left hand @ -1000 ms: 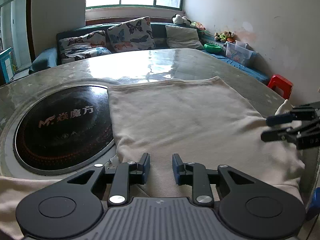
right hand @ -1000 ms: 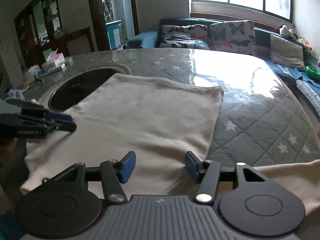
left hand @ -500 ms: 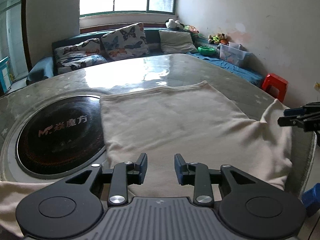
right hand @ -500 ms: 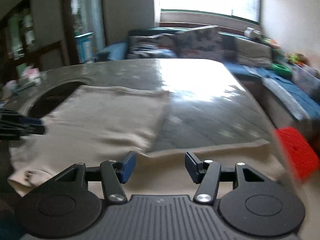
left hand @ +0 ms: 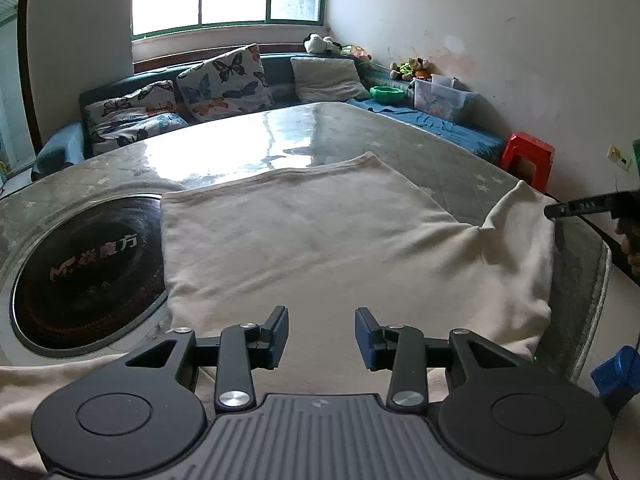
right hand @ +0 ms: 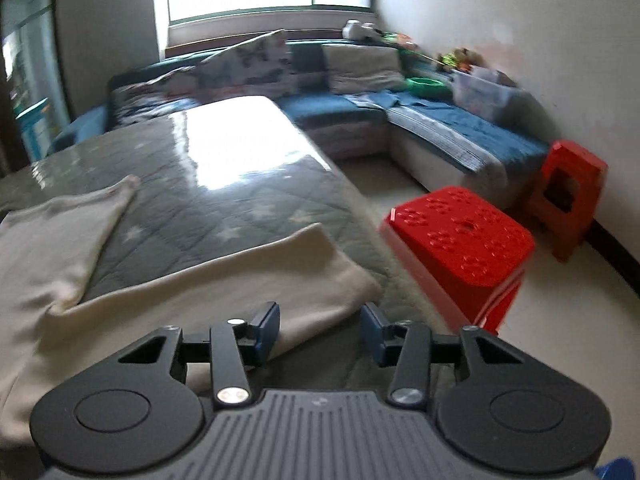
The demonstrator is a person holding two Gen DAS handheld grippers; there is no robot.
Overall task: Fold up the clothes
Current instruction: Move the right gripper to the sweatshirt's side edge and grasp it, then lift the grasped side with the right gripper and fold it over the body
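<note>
A cream garment (left hand: 300, 240) lies spread flat on the grey star-quilted table (left hand: 460, 172). My left gripper (left hand: 322, 336) hovers over its near edge, open, with cloth below the fingers but nothing pinched. One sleeve (right hand: 240, 288) stretches toward the table's right edge. My right gripper (right hand: 320, 326) is over the sleeve's end with its jaws closing. The sleeve's corner lies under the left fingertip and the pads do not press on it. In the left wrist view the right gripper (left hand: 560, 210) shows at the far right, beside the sleeve tip.
A round black hob (left hand: 88, 264) is set into the table left of the garment. Two red stools (right hand: 460, 248) (right hand: 568, 200) stand just off the table's right edge. A sofa with butterfly cushions (left hand: 224, 80) runs along the far wall. A blue object (left hand: 616, 372) sits low at the right.
The right gripper swung right, from over the garment's body to the sleeve end at the table edge, and its jaws narrowed. The left gripper's jaws widened a little.
</note>
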